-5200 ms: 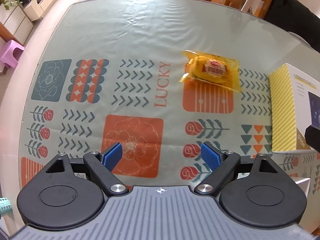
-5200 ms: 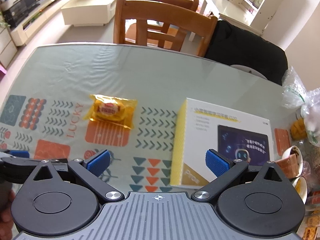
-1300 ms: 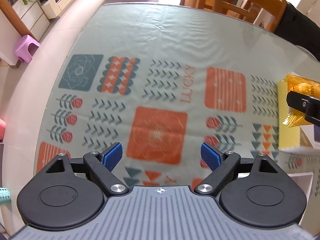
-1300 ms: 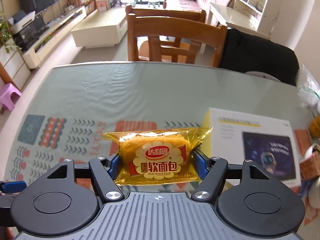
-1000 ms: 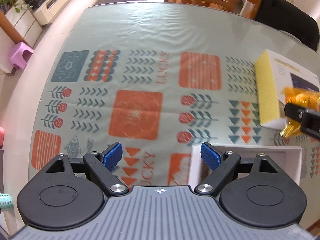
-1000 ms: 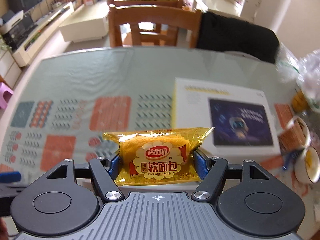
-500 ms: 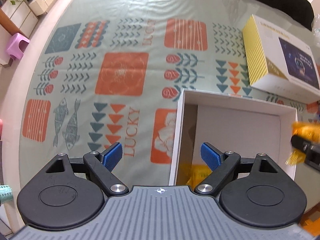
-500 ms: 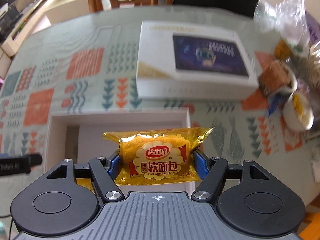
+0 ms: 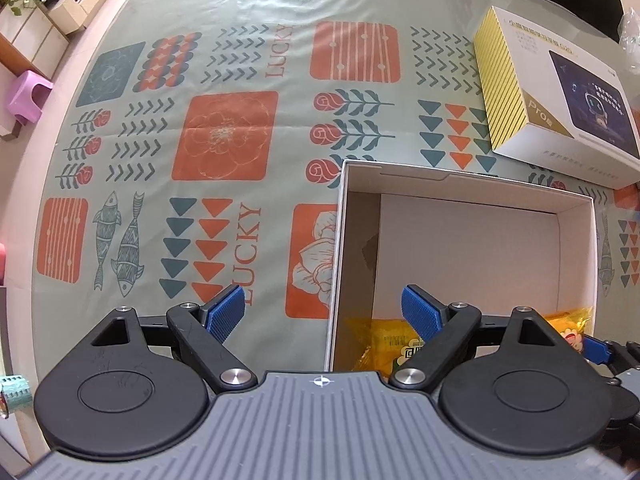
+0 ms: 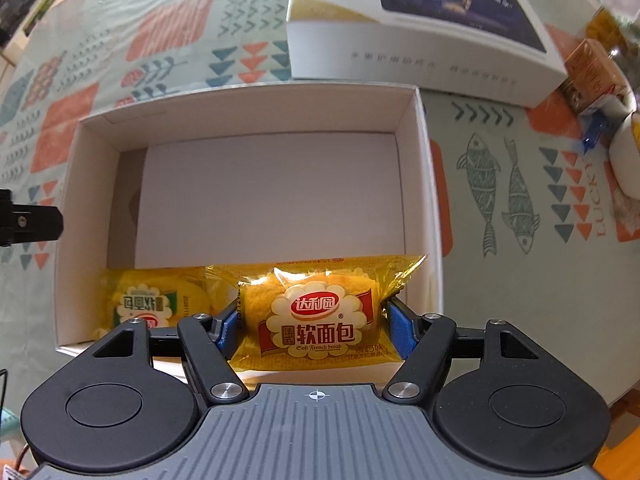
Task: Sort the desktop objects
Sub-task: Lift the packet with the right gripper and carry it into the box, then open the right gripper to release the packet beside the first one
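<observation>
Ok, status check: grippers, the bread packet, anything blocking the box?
Right gripper shut on bread packet, over near end of white box. Left gripper open, holding nothing. Second packet lies in near left corner; rest of floor clear.

Both views are lit brightly and evenly by soft daylight. A pale sheen is seen on the glossy tabletop far ahead of the left jaws, where the pattern is washed out. Soft shadow is cast inside the white box along its left wall, ahead of the right jaws. Strong fisheye bending is shown at every edge; straight box sides are curved. The left view is sharp. In the right view the far tabletop and the printed carton beyond the jaws are smeared, while the bread packet between the jaws is rendered crisply.
</observation>
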A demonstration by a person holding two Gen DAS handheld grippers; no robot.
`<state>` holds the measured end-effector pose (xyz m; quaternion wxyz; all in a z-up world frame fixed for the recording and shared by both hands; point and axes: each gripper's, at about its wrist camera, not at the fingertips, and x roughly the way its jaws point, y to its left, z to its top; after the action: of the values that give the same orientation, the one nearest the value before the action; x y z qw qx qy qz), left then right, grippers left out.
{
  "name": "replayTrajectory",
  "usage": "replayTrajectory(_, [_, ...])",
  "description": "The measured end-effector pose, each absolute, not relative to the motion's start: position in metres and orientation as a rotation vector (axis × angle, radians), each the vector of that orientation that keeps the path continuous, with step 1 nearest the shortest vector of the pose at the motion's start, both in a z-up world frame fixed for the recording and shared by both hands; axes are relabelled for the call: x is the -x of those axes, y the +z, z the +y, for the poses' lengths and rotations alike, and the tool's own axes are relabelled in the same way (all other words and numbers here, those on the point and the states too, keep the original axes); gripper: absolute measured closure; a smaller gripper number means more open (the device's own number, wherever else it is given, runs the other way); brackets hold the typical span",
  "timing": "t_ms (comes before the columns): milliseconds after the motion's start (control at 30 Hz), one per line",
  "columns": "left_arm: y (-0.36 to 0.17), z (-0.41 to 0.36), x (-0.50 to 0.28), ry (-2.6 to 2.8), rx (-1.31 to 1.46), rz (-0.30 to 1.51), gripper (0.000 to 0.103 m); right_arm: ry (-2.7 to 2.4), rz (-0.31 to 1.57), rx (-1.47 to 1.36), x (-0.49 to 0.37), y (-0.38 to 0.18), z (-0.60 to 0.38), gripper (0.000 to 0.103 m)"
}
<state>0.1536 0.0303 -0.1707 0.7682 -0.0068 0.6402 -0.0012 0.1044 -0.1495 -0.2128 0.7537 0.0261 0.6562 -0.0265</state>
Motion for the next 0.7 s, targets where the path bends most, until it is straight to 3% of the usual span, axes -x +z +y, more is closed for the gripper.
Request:
replayTrajectory(433, [-0.182,0.029,-0.162,-0.007,-0.007,1.421,0.000,-0.067,1.471,-0.032,-0.108,-0.246,-0.145,0.034])
replayTrajectory(700, [-0.180,0.021,-0.164,-0.028,-0.024,1.421,0.000,-0.076,1.457,-0.044,-0.101,-0.243,-0.145,0.023])
